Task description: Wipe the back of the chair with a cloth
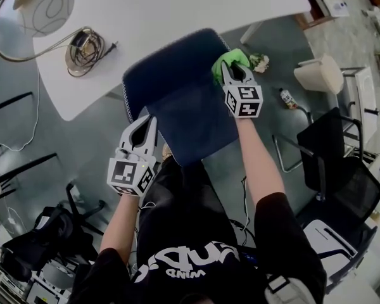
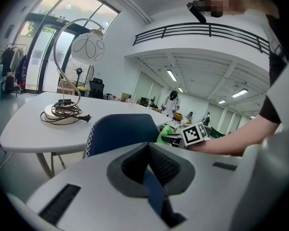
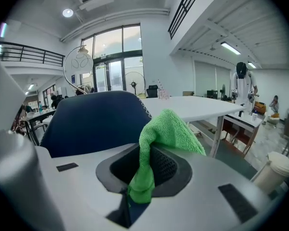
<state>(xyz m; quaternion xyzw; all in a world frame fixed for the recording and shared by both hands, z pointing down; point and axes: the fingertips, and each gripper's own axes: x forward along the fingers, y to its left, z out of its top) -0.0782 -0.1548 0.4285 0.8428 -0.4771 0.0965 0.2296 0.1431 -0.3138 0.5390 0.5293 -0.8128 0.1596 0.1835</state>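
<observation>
The right gripper (image 3: 147,154) is seen closed on a green cloth (image 3: 164,128). One fold is pinched between the ribbed dark pads (image 3: 164,165) and the rest is draped over the right jaw. The cloth is of a looped, fluffy weave, like microfibre. The jaws themselves are smooth, pale grey and broadly curved.

The left gripper (image 2: 148,150) is held with its jaws brought together at the tips. Nothing is gripped between them, and only a thin blue sliver is seen through the slit lower down. In the head view this gripper is held low at the left front corner of the seat (image 1: 196,122), while the right gripper is held up at the top right edge of the chair back (image 1: 174,65), where the cloth is placed. Whether the cloth is pressed against the fabric cannot be told.

The chair is upholstered in dark blue fabric. Its back is rounded, and white zigzag stitching is seen along the side seam.

Beyond it a white table (image 1: 177,8) with a rounded corner is seen. On the table are set a lamp (image 2: 86,47) with a curved metal stem and a white globe shade, and a coiled black cable (image 2: 62,113) around its base.
</observation>
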